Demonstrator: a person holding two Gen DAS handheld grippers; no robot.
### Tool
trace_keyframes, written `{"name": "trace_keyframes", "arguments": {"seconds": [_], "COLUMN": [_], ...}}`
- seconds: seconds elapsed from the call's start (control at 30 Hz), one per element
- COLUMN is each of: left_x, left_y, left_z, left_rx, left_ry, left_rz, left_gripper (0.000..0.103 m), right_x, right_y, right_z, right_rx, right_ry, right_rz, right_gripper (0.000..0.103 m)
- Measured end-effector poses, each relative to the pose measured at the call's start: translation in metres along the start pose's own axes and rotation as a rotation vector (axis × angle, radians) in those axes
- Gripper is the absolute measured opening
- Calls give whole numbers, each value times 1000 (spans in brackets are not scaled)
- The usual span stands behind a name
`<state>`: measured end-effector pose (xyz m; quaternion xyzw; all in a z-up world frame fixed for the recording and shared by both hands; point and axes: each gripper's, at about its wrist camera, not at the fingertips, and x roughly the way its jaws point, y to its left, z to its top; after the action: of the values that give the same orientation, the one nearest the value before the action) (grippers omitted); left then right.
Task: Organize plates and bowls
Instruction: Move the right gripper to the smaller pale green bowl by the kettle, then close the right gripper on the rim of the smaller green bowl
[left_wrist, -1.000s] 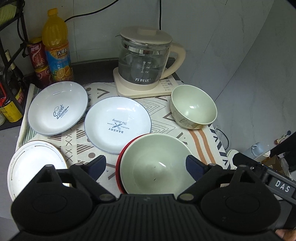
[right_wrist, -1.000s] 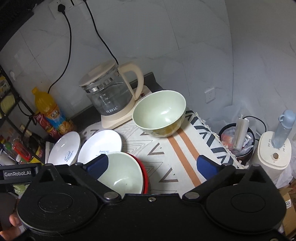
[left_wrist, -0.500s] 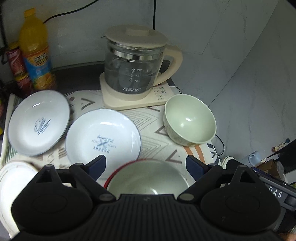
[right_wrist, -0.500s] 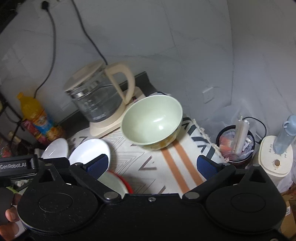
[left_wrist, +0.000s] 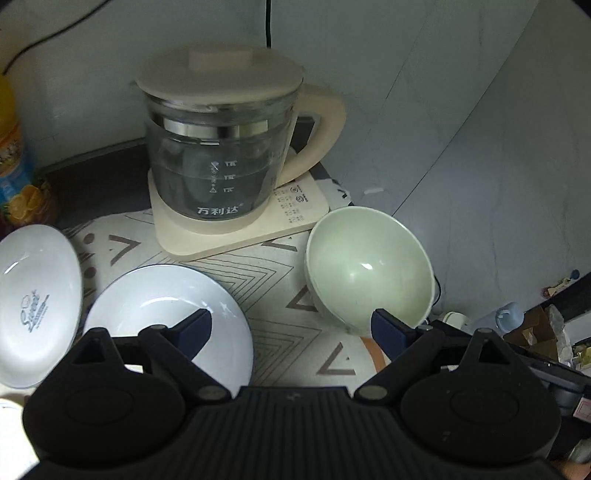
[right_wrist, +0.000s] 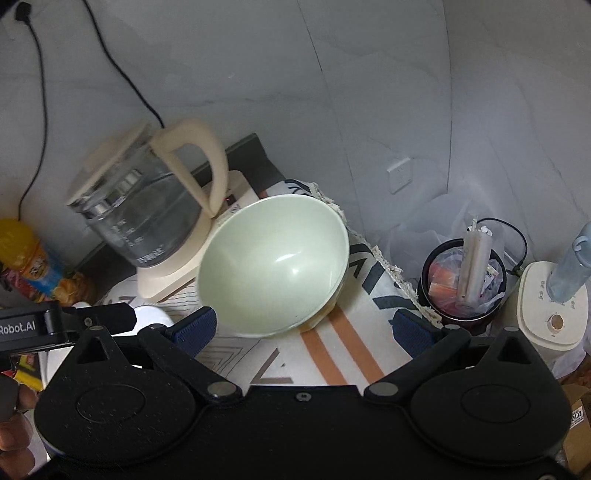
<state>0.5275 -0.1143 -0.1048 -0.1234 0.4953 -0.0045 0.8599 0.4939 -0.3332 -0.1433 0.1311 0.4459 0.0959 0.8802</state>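
R tool (right_wrist: 303, 325) open, green bowl (right_wrist: 273, 266) near, kettle (right_wrist: 140, 218) blurred

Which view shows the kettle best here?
The left wrist view: the kettle sits sharp and whole on its base, markings readable. In the right wrist view the kettle is blurred and tilted off to the side.

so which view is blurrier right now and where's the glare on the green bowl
Right wrist view: the glass kettle is smeared by motion blur, and the green bowl carries a small white highlight low in its basin. Left wrist view: sharper, with the kettle's print readable and a small glint inside the bowl; both views are dim, darken toward the corners and bend straight wall lines.
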Motion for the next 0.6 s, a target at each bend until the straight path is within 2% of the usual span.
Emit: {"name": "trace_keyframes", "arguments": {"seconds": [0.13,0.33,0.47,0.6], "left_x": [25,58,74,92], "left_y": [2,0,-6,-5], "left_z": [10,18,22,23], "left_rx": [5,6,13,-17], "left_ry": [33,87,107,168], "left_rz": [16,-1,-11,-33], "left_gripper": [92,89,79,57], "right_x": [16,38,50,60], "right_y": [-3,-9,-11,-12], "right_z": [3,6,7,7], "right_rx": [16,20,27,35], "right_ry": [22,59,89,107], "right_rz": [-12,-38,-41,-40], "right_gripper": [101,82,71,61]}}
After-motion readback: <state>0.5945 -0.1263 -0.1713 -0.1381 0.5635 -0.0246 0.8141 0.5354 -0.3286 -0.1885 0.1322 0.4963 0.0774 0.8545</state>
